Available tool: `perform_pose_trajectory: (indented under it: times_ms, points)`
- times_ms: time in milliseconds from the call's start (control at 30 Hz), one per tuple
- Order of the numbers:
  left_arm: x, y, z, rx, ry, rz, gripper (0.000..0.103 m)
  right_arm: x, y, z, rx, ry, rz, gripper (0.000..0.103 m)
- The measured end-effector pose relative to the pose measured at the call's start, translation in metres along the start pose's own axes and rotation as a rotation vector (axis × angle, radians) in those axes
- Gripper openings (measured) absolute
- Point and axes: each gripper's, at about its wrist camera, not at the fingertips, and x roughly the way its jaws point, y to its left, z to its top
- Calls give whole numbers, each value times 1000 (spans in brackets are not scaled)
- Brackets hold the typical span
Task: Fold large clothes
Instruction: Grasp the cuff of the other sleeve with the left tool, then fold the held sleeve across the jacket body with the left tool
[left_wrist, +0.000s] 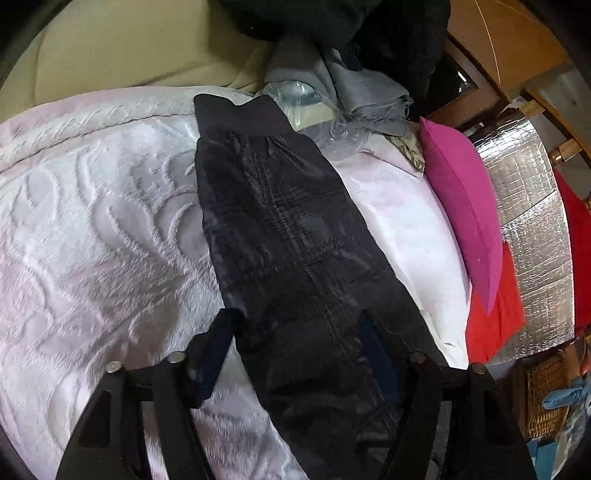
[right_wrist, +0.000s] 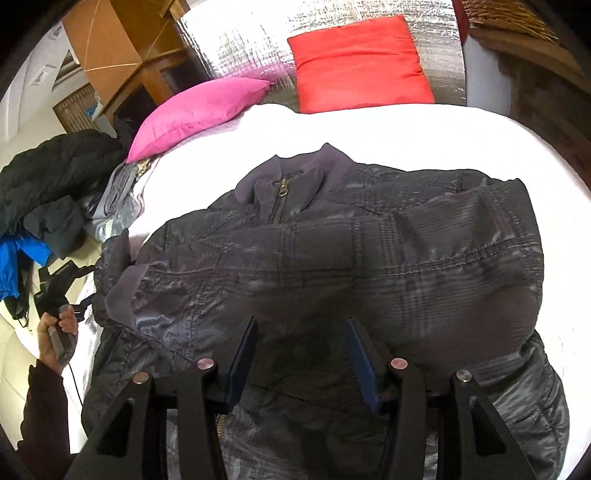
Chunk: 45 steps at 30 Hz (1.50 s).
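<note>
A dark plaid padded jacket (right_wrist: 332, 251) lies on a pale pink embossed blanket (left_wrist: 96, 229), collar and zipper (right_wrist: 279, 199) up, one sleeve folded across its chest. In the left wrist view a sleeve (left_wrist: 280, 236) with a ribbed cuff (left_wrist: 236, 114) stretches away from me. My left gripper (left_wrist: 299, 332) is open, its fingers either side of the sleeve's near end. My right gripper (right_wrist: 301, 332) is open just above the jacket's body, holding nothing. The left hand and its gripper (right_wrist: 55, 291) show at the jacket's left edge.
A magenta pillow (right_wrist: 199, 110) and a red pillow (right_wrist: 360, 62) lean on a silver foil panel (right_wrist: 236, 40) at the bed's head. A pile of dark and grey clothes (left_wrist: 343, 48) and clear plastic (left_wrist: 299, 96) lie beyond the cuff. A wicker basket (left_wrist: 546, 398) stands right.
</note>
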Motion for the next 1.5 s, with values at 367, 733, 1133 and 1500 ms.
perform_pose_trajectory:
  times_ms: [367, 733, 1133, 1500]
  points:
    - [-17, -40, -2, 124, -96, 25, 7, -2, -15, 6, 68, -17, -28, 53]
    - [-89, -173, -101, 554, -203, -150, 4, -24, -32, 6, 137, -62, -31, 53]
    - [-57, -70, -42, 147, -93, 76, 75, -24, -62, 1, 227, -2, 8, 64]
    - [4, 26, 16, -200, 11, -75, 80, -9, -46, 2, 203, -12, -12, 65]
